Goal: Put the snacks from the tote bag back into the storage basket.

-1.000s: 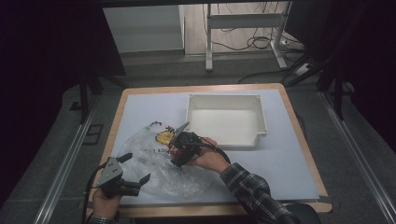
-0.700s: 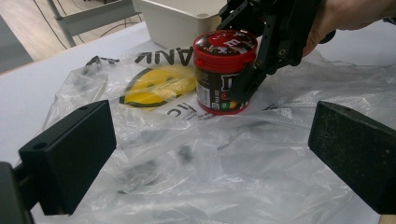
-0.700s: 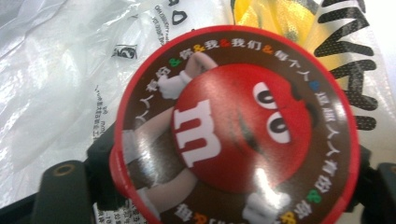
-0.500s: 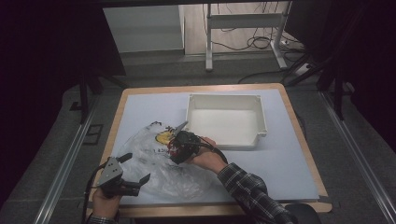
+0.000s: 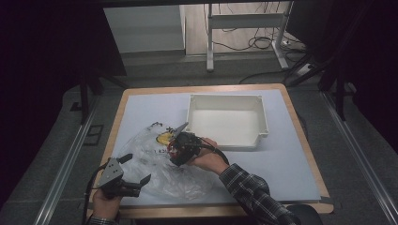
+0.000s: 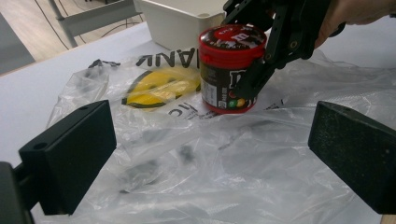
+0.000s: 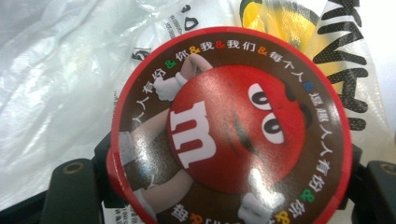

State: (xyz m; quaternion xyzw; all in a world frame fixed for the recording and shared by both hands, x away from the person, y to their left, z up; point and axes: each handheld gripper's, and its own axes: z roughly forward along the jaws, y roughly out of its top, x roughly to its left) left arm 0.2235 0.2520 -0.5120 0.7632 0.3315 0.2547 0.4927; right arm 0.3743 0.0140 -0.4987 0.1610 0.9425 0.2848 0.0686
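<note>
Right gripper [image 5: 177, 152] clamped on jar [image 6: 229, 70], jaws on opposite sides of the body just under the red lid [image 7: 229, 126]; jaws just closing in, the jar between them. Jar upright on plastic bag [image 5: 159, 168], standing beside the yellow print [image 6: 156, 88] of the bag, at about 7 o'clock from bin [image 5: 227, 121] and near it. Grip taken from above, wrist tilted, probably so that the jar can be lifted straight off the film without tipping.

Left gripper [image 5: 129, 180] low at 7 o'clock of the table [image 5: 291, 159], jaws wide apart, nothing between them; pads [image 6: 70, 154] level and aimed across the bag toward the jar. Placement apparently chosen to pin or catch the loose film while the jar comes away, since thin plastic tends to cling and rise with a lifted load.

Bag flat and crumpled, spread from table centre toward 7 o'clock, its mouth not discernible. Bin open, white, empty as far as visible, at 12 to 1 o'clock of the jar: likely destination. Step in hand, by judgement: grasp complete, lift not yet begun. Risk: slip on the smooth wall, or drag of film under the base.
</note>
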